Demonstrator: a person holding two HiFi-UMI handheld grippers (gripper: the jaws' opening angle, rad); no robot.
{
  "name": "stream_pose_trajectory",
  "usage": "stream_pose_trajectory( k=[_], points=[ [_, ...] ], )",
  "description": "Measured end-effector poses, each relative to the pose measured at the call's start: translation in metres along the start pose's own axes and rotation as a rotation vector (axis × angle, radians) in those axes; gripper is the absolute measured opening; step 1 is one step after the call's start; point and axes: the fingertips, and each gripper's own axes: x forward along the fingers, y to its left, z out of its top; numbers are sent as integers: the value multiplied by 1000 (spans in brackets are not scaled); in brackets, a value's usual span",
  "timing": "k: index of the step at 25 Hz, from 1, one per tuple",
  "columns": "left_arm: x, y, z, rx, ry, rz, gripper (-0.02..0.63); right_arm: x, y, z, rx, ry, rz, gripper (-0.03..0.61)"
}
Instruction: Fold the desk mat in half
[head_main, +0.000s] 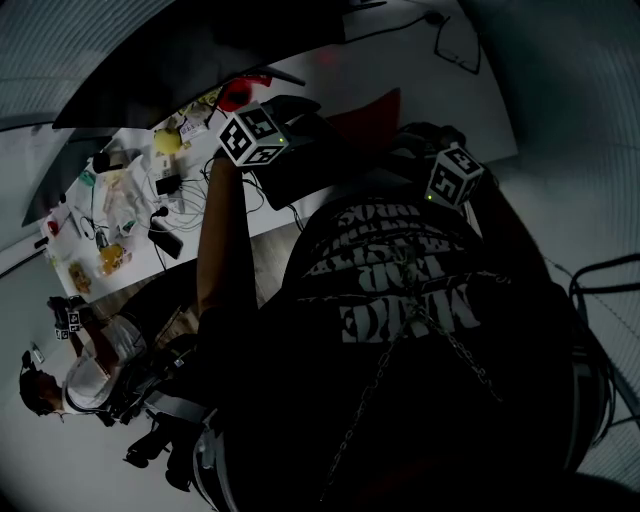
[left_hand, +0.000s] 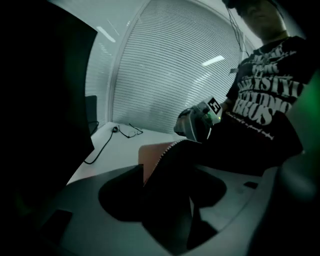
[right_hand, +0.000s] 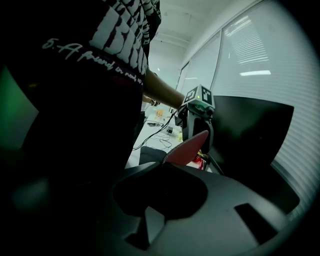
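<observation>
- A desk mat was held up in the air above a white desk, stretched between the two grippers in front of the person's chest.
- One face of the mat was seen as black, the other as a reddish-brown, smooth and leather-like; a line of pale stitching was seen along its edge.
- The mat was bent over on itself, so that both colours were shown at once.
- The right gripper was seen with its jaws pressed together on a corner of the mat, the reddish face rising from the pinch as a rounded tongue.
- The left gripper was seen with its jaws spread wide; the black face of the mat passed through the gap between them, and no pad could be seen pressing on it.
- A black T-shirt with large white block lettering and a line of script was worn by the person; the words could not be read with certainty.
- Black-and-white square markers were carried on the cube of each gripper.
- Small cluttered items and black cables were spread over the far left end of the desk.
- Ribbed window blinds were seen behind the desk.
</observation>
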Motion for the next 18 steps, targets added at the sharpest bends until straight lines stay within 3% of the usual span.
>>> stream_pose_trajectory(
  k=[2,3,4,7,10,14,18],
  points=[
    [-5,-1,3,28,25,-20,179,-1,-3,1,21,26,3,14],
    [-7,-3,7,40,23,-8,73,-5,-5,1,34,34,-9,15],
    [-9,-7,12,48,13,10,33,-11,-7,1,47,42,-28,14],
    [-8,-20,20,43,-30,77,28,-23,-16,-9,95,72,-80,15],
    [-13,-28,-1,5,-66,143,26,-9,-17,-24,186,102,-108,16],
    [-25,-64,-2,-6,-128,173,26,-11,-29,-38,312,95,-147,29],
    [-40,-105,13,8,-146,187,25,-20,-37,-31,281,139,-108,107]
  ],
)
